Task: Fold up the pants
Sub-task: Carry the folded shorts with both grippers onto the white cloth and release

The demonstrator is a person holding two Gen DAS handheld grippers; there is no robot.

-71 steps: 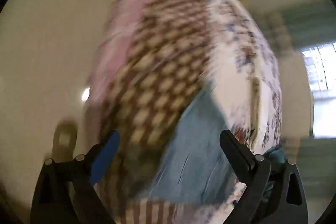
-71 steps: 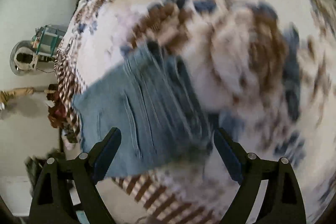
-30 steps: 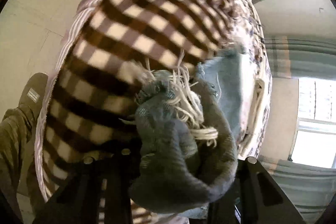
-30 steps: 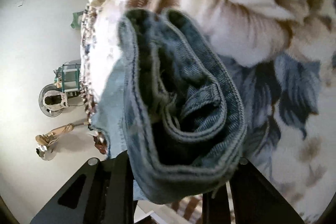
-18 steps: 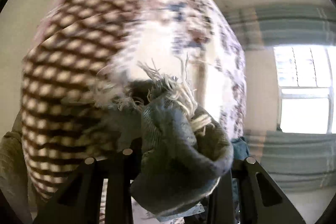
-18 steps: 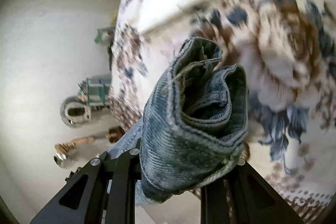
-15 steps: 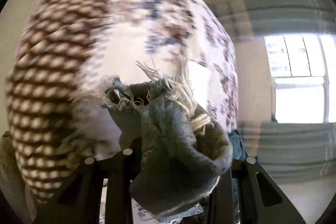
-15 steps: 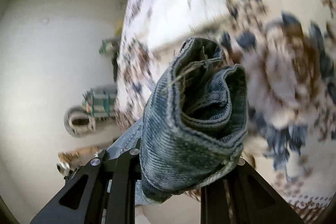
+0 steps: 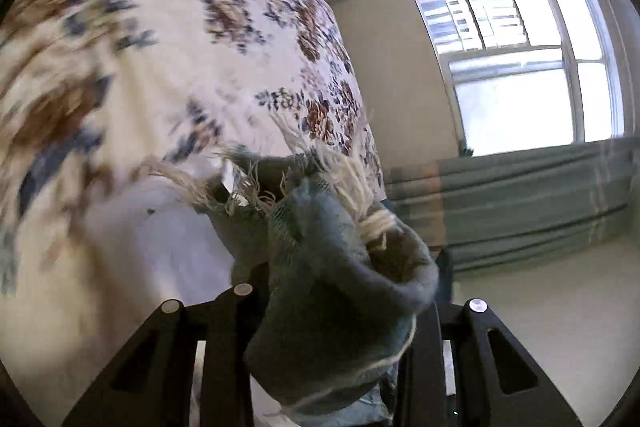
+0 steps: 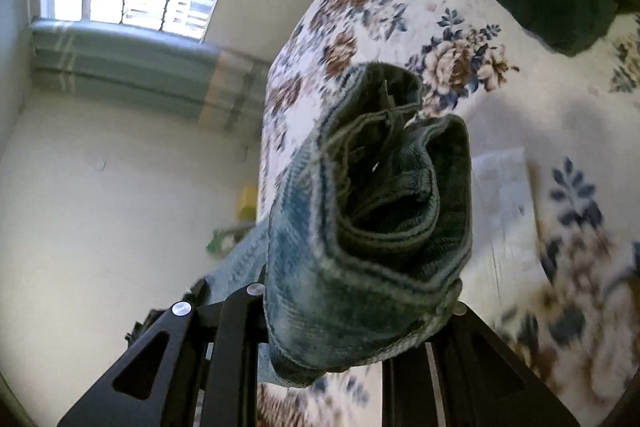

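Bunching between pressed-together jaws, the faded blue denim pants (image 9: 332, 311) fill the left gripper (image 9: 340, 323), their frayed white hem threads (image 9: 352, 183) sticking out ahead of the fingertips. The right gripper (image 10: 352, 319) likewise pinches a thick stitched fold of these pants (image 10: 372, 227). Beyond both jaws lies the cream floral bedspread (image 10: 520, 115).
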